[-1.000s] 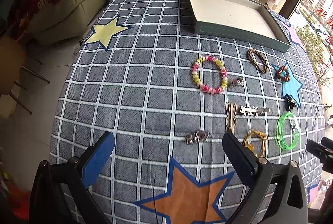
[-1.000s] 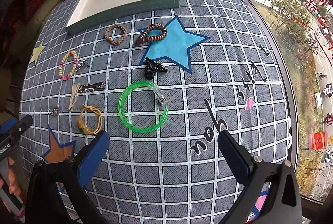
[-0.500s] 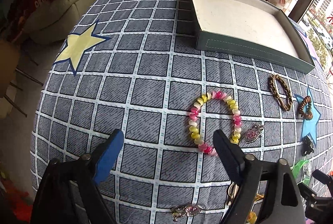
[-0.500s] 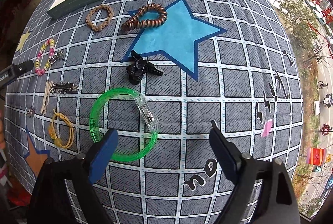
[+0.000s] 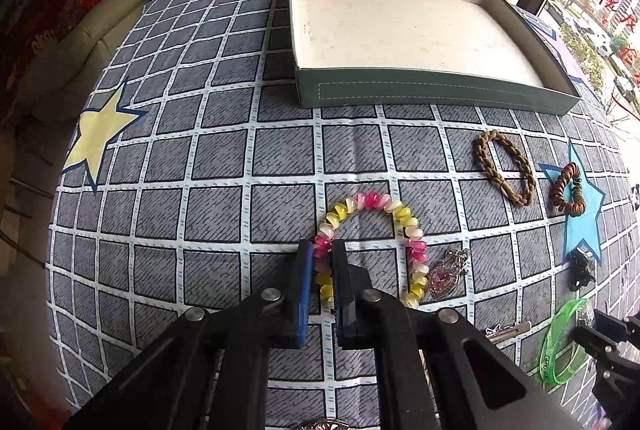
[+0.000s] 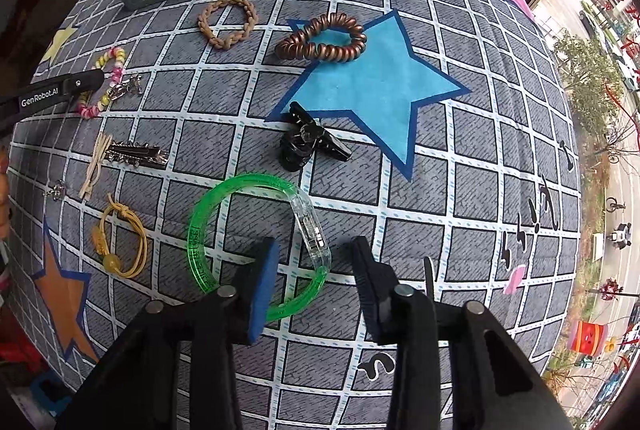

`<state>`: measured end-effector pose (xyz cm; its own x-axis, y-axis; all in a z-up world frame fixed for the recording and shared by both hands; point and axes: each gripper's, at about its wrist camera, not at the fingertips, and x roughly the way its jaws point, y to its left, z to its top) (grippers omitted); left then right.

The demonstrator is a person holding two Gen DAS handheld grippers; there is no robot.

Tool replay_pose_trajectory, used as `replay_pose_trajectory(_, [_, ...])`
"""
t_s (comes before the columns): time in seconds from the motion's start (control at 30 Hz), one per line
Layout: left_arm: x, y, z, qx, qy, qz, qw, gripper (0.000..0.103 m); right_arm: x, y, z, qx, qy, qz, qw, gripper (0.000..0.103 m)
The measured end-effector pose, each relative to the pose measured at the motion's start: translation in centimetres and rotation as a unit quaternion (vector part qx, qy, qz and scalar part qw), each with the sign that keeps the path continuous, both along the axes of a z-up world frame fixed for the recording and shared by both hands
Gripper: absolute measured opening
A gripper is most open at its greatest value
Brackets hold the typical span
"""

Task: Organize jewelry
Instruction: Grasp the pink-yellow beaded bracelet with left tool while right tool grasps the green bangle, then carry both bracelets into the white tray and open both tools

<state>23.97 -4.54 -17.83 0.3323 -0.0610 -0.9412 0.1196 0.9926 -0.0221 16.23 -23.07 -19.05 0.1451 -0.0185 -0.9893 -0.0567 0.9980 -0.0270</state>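
Note:
A pink, yellow and white bead bracelet [image 5: 376, 200] lies on the grey checked tablecloth, and my left gripper [image 5: 322, 250] is shut on its left side. A green translucent bangle [image 6: 200, 230] with a clear clasp [image 6: 314, 234] lies under my right gripper [image 6: 316, 241]. The right jaws are closing with the clasp side of the bangle between them, and gaps still show on both sides. An empty grey-green tray [image 5: 432, 94] with a white floor stands at the far side of the table.
A braided brown bracelet [image 6: 228, 24] and a copper coil hair tie [image 6: 320, 44] lie near the tray. A black claw clip [image 6: 304, 144], a silver hair clip [image 6: 136, 154], a yellow cord tie [image 6: 120, 242] and a pink brooch [image 5: 446, 272] lie around the grippers.
Both grippers came down towards the cloth and forward. The left jaws went from wide open to closed on the bead bracelet. The right jaws narrowed around the green bangle's clasp side.

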Motion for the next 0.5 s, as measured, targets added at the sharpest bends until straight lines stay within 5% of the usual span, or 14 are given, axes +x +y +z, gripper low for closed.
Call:
replay_pose_trajectory(0.03, [0.1, 0.2, 0.0, -0.011, 0.004, 0.002, 0.9999, 0.021, 0.2, 0.4, -0.2, 0.002, 0.0, 0.0, 1.0, 0.014])
replay_pose_trajectory(0.27, [-1.3, 1.1, 2.3, -0.036, -0.008, -0.008, 0.9993, 0.021, 1.1, -1.1, 1.2, 0.044, 0.008, 0.003, 0.999, 0.011])
replay_pose_trajectory(0.5, [-0.5, 1.2, 6.3, -0.061, -0.04, -0.012, 0.9973, 0.021, 4.5, -1.7, 6.0, 0.097, -0.021, 0.002, 0.995, 0.011])
